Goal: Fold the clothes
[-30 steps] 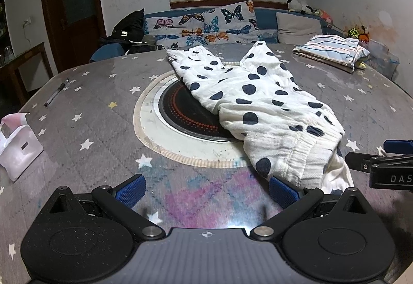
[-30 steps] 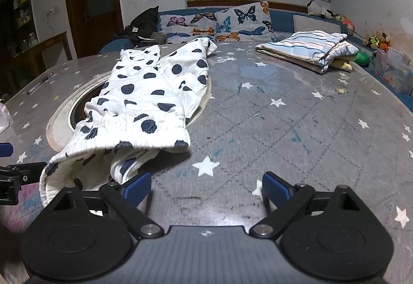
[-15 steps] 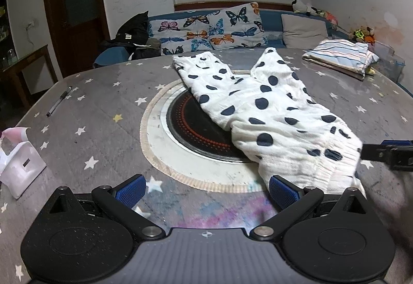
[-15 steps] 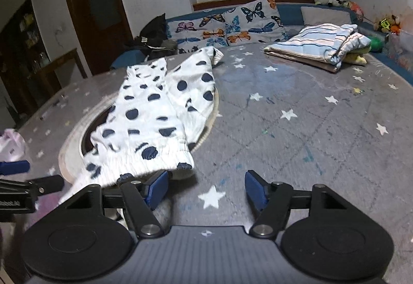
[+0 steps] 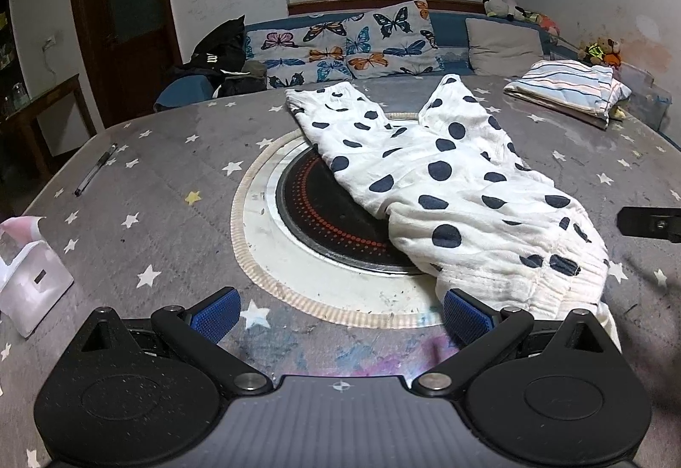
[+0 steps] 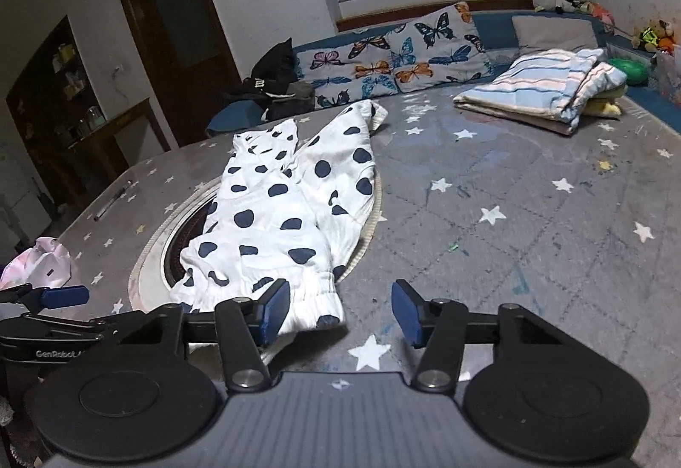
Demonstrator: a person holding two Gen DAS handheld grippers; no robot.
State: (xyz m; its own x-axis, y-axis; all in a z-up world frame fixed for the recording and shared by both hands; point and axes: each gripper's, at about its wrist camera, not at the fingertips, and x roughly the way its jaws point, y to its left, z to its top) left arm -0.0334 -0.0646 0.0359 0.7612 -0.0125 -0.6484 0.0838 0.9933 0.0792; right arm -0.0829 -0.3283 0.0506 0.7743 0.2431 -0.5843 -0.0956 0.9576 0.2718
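White trousers with dark polka dots point(image 5: 447, 187) lie across the round hob point(image 5: 323, 229) in the grey starred table, legs pointing away and waistband nearest me. My left gripper point(image 5: 340, 314) hangs open over the table's near edge, its right pad at the waistband's left end and nothing between the pads. In the right wrist view the trousers point(image 6: 289, 212) reach down to my right gripper point(image 6: 340, 312), whose jaws are closing. The waistband's right corner lies between them, beside the left pad, and the pads do not press on it. The left gripper's fingertip point(image 6: 55, 297) shows at the left edge.
A folded striped cloth point(image 5: 566, 89) lies at the table's far right. A pen point(image 5: 95, 170) and a white and pink bag point(image 5: 30, 276) are on the left side. A sofa with butterfly cushions point(image 5: 353, 42) and a black bag point(image 5: 221, 59) stand behind the table.
My right gripper's jaws have narrowed a good deal and it has risen and turned towards the waistband's corner. My left gripper has drawn back a little; the trousers lie as before.
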